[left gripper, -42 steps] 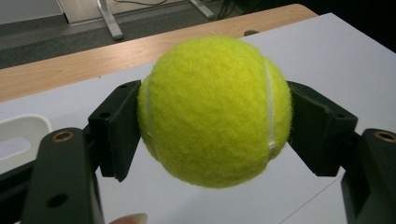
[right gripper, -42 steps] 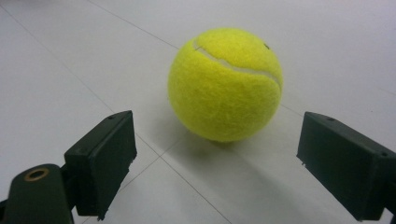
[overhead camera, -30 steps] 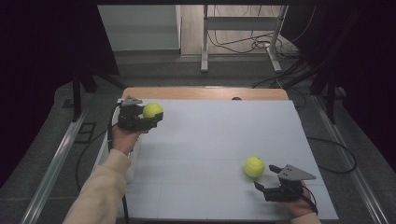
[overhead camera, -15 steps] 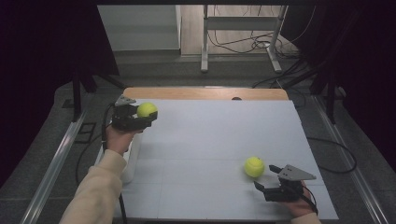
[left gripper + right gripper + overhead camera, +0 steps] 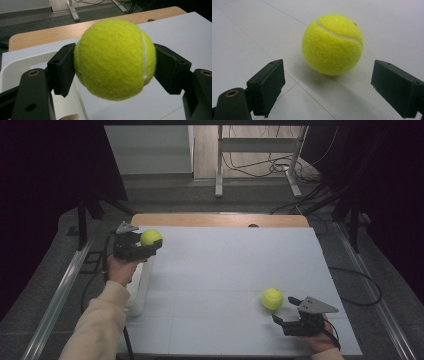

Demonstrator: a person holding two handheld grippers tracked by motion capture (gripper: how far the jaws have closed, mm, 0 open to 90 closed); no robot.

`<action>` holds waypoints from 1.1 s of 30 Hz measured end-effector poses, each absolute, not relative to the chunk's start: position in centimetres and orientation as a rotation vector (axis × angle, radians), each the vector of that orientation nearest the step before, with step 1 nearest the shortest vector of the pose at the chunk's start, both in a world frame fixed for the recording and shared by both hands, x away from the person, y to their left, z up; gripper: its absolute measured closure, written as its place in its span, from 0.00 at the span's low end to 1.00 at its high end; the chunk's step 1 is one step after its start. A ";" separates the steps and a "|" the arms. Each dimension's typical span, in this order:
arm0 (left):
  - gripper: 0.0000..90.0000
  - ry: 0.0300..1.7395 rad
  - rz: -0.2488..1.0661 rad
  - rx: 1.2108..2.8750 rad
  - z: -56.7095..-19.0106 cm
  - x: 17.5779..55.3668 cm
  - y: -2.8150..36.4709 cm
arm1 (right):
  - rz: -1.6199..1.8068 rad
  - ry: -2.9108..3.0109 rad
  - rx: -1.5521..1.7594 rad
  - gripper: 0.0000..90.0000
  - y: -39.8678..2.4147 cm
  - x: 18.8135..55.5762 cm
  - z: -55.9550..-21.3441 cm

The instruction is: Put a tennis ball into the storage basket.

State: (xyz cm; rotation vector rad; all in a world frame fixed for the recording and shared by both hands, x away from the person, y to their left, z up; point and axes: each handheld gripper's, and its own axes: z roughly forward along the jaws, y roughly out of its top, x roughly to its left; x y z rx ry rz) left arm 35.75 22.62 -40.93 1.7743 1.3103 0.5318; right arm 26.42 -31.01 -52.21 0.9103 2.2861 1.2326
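Observation:
A yellow tennis ball (image 5: 150, 237) (image 5: 115, 58) is clamped between the black jaws of my left gripper (image 5: 151, 243) (image 5: 117, 71). It is held in the air at the table's far left, above a white bin. A second yellow tennis ball (image 5: 272, 298) (image 5: 332, 43) rests on the white table top near the front right. My right gripper (image 5: 284, 310) (image 5: 332, 86) sits just behind that ball. It is open, its jaws spread wider than the ball and not touching it.
A white bin (image 5: 138, 287) (image 5: 15, 67) stands along the table's left edge under the left hand. The white sheet (image 5: 225, 265) covers the table, with a wooden strip (image 5: 215, 219) along the far edge. Table legs and cables lie on the floor beyond.
My left gripper has carried its ball a little to the left, toward the table's edge. The right gripper and the second ball have stayed where they were.

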 end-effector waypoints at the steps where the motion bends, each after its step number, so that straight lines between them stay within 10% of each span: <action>1: 0.29 1.313 0.533 1.773 -40.9 35.7 22.8 | 1.232 2.286 0.911 0.14 -31.0 26.4 -52.2; 33: 0.29 1.438 0.587 1.735 -41.7 36.0 26.5 | 1.226 2.292 0.908 0.14 -31.0 26.4 -52.2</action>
